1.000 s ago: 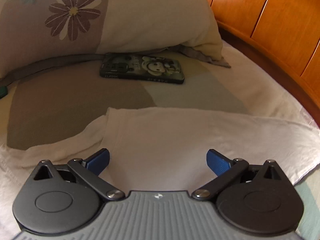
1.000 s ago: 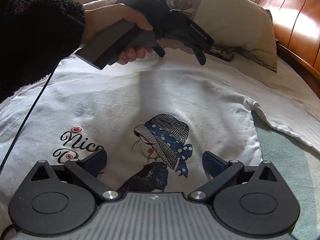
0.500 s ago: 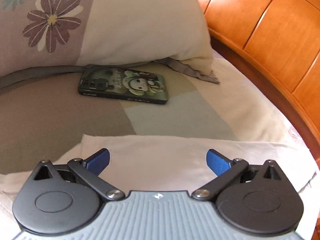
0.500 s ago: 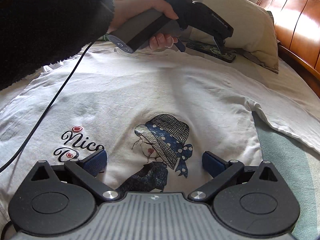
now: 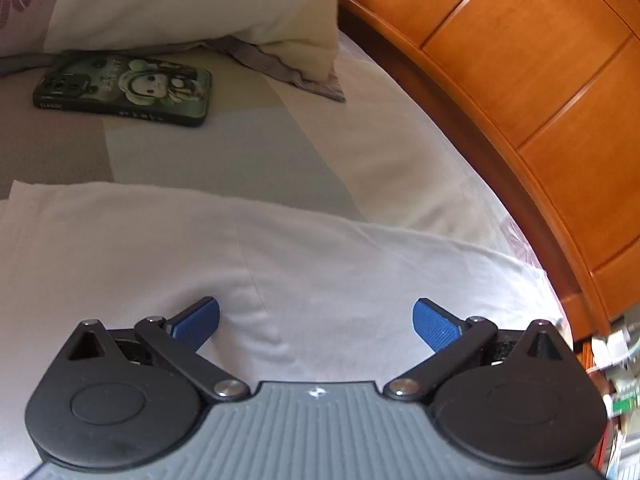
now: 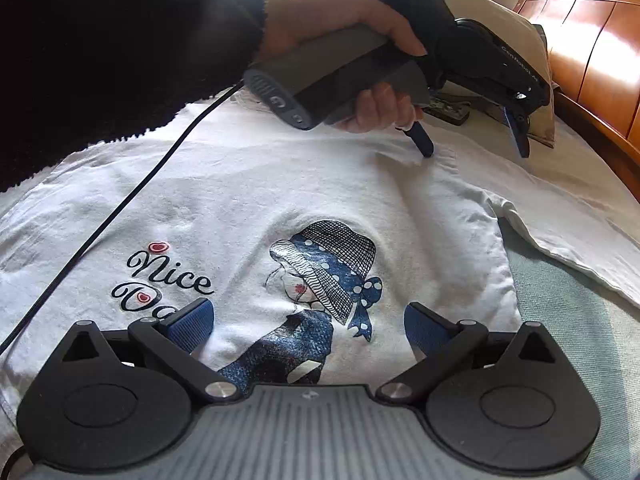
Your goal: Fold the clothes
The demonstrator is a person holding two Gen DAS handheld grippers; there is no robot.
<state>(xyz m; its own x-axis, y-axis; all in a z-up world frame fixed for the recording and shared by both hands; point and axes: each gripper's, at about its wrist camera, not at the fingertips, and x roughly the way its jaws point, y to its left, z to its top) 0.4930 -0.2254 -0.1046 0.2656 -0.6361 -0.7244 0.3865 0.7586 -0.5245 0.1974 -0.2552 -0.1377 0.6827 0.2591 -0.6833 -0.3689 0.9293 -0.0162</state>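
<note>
Right wrist view: a white T-shirt (image 6: 280, 200) lies spread flat on the bed (image 6: 580, 320), printed side up, with a girl in a dotted blue hat and the script "Nice" on its front. The right gripper (image 6: 308, 324) hangs over the shirt's lower print, its jaws spread wide with nothing between them. Farther up the shirt, a hand (image 6: 344, 20) in a fuzzy black sleeve (image 6: 120, 40) holds the left gripper (image 6: 472, 140); its jaws are also spread, one blue tip touching the cloth near the shoulder seam, the other above the sleeve side. A black cable (image 6: 120, 208) trails from it across the shirt.

In the left wrist view the left gripper (image 5: 316, 324) straddles a seam of the white T-shirt (image 5: 360, 264), jaws wide apart. Beyond the shirt's edge a phone (image 5: 124, 88) in a green cartoon case lies on the bed (image 5: 240, 144), just in front of a pillow (image 5: 180, 0). A wooden headboard (image 5: 520, 80) curves along the right
</note>
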